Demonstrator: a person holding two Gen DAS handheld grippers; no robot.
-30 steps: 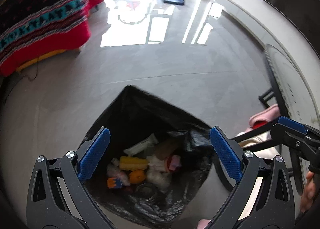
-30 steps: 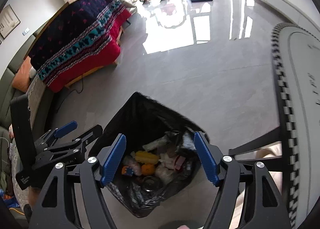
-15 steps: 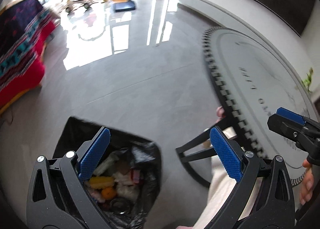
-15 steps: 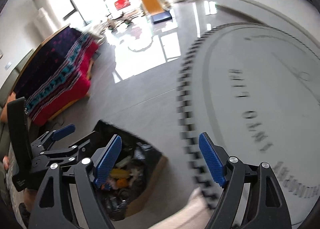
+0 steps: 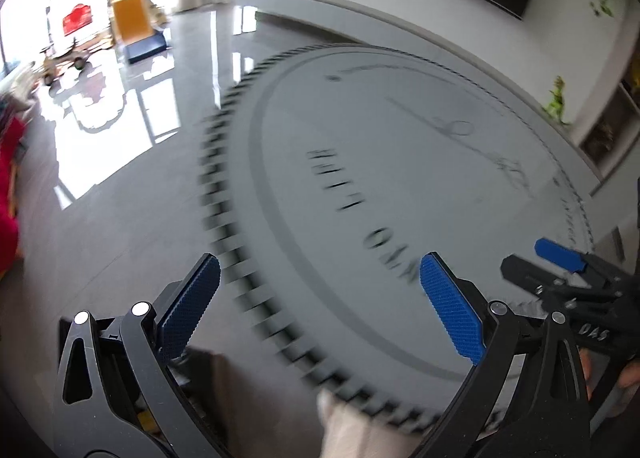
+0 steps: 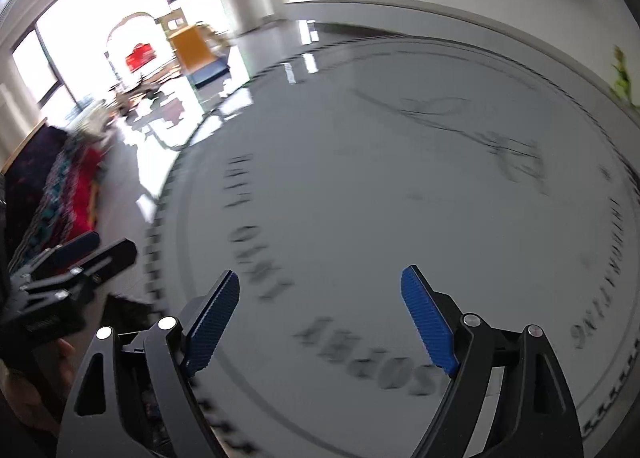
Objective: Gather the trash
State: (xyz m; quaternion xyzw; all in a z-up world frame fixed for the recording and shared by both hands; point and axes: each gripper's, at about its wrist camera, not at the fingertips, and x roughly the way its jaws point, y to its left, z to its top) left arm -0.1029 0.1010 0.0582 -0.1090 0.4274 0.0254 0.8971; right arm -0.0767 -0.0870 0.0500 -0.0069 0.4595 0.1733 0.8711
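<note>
Both views are blurred by motion. A round grey table (image 5: 380, 178) (image 6: 360, 198) with a toothed black-and-white rim and dark lettering fills them; I see no trash on it. My left gripper (image 5: 318, 270) hangs open over the table's near rim, nothing between its blue pads. My right gripper (image 6: 320, 278) is over the tabletop, its jaws opening and empty. Each gripper also shows in the other's view: the right gripper (image 5: 560, 258) at the right edge, the left gripper (image 6: 76, 250) at the left. Only a corner of the black trash bag (image 6: 124, 306) shows, low on the left.
A glossy grey floor (image 5: 100, 178) lies left of the table. A sofa with a patterned red blanket (image 6: 48, 186) stands at the far left. A yellow toy slide (image 5: 132, 22) stands by the bright windows. A white trouser leg (image 5: 352, 430) shows at the bottom.
Both grippers have swung right, away from the open trash bag and over the round table. The bag has slid out to the lower left. Both stay open and empty.
</note>
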